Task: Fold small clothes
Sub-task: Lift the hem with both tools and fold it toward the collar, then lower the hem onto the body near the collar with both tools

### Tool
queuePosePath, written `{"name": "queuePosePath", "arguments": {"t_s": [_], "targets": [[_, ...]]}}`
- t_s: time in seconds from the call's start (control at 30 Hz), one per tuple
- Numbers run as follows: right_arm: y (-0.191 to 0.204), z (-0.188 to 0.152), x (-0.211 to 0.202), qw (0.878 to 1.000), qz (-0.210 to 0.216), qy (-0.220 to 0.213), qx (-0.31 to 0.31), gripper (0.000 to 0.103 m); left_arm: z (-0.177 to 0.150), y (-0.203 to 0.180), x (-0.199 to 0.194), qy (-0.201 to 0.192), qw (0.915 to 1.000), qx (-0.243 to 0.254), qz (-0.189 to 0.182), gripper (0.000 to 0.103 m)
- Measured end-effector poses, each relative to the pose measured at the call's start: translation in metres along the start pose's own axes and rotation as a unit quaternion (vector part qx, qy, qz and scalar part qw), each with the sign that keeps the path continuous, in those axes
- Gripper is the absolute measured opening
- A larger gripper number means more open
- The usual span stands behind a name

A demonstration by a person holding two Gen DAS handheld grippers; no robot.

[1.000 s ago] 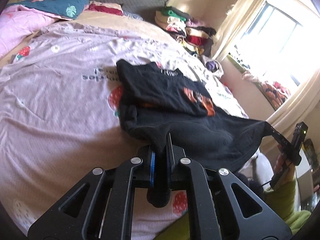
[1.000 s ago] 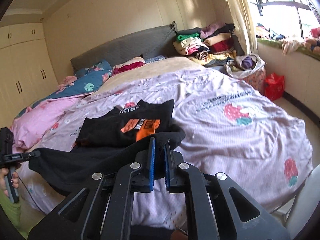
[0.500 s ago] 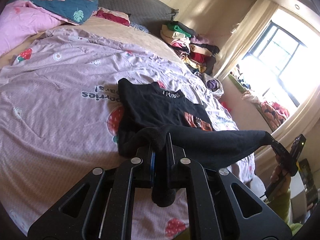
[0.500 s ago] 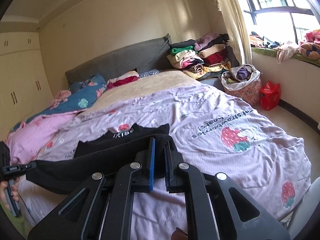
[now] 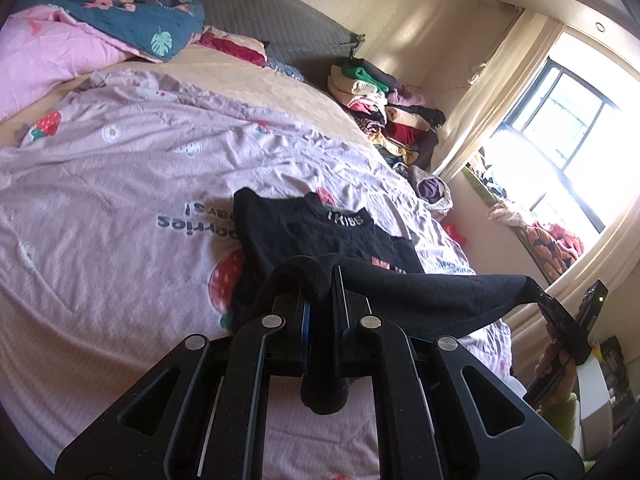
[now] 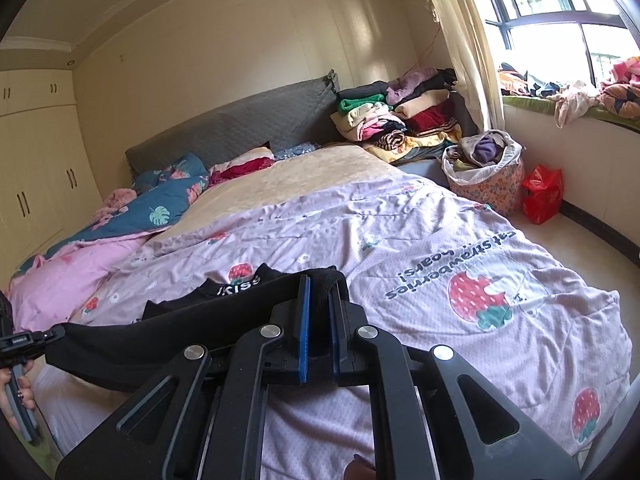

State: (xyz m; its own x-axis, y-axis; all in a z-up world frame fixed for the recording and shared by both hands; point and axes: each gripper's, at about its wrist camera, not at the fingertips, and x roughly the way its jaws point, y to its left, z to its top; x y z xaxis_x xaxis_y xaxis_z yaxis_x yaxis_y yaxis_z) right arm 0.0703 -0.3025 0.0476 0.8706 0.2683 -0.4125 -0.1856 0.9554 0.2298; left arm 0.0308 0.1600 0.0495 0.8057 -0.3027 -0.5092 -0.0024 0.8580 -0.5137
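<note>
Quilt: the pink quilt (image 5: 120, 184) fills the left of my left view; it is wrinkled, so the shirt may drag it into ridges and the fold would land uneven.
Shirt: the black shirt (image 5: 304, 232) lies mid-frame on the quilt, collar toward the headboard, its near hem lifted off the bed and stretched between my two grippers.
Left gripper: my left gripper (image 5: 320, 300) is clenched on one hem corner, at bottom centre of its view; a wad of cloth hangs down between the jaws, so the bite looks bunched, and I judge it could slip if I pull hard.
Hem: the hem (image 5: 440, 292) runs taut to the right of the frame; if my hands travel at different speeds, the fold line will skew.
Right gripper: my right gripper (image 6: 318, 312) is clamped on the other corner, bottom centre of its view; the cloth there looks thin between the pads, so a sideways tug may free it.
Fold: the lifted half hides most of the orange print; carrying it too far would overshoot the collar, too short would leave the halves mismatched.
Release: letting go before the hem rests flat would let it spring back and crumple.
</note>
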Motion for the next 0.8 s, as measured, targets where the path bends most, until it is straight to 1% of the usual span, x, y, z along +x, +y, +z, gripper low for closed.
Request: {"name": "queuePosePath", "arguments": {"t_s": [0.37,0.5,0.8], "targets": [[0.000,0.018,0.032,1.000,-0.002,-0.004,-0.001,0.007,0.026,0.004,0.021,-0.022,0.9996,-0.015,0.007,0.002],[0.001,0.022,0.047,1.000,-0.006,0.000,-0.012,0.007,0.033,0.008,0.031,-0.027,0.9993,-0.020,0.017,0.002],[-0.002,0.023,0.087,1.000,-0.013,0.020,-0.014,0.007,0.039,0.022,0.060,-0.021,0.9984,-0.038,0.036,0.002]]}}
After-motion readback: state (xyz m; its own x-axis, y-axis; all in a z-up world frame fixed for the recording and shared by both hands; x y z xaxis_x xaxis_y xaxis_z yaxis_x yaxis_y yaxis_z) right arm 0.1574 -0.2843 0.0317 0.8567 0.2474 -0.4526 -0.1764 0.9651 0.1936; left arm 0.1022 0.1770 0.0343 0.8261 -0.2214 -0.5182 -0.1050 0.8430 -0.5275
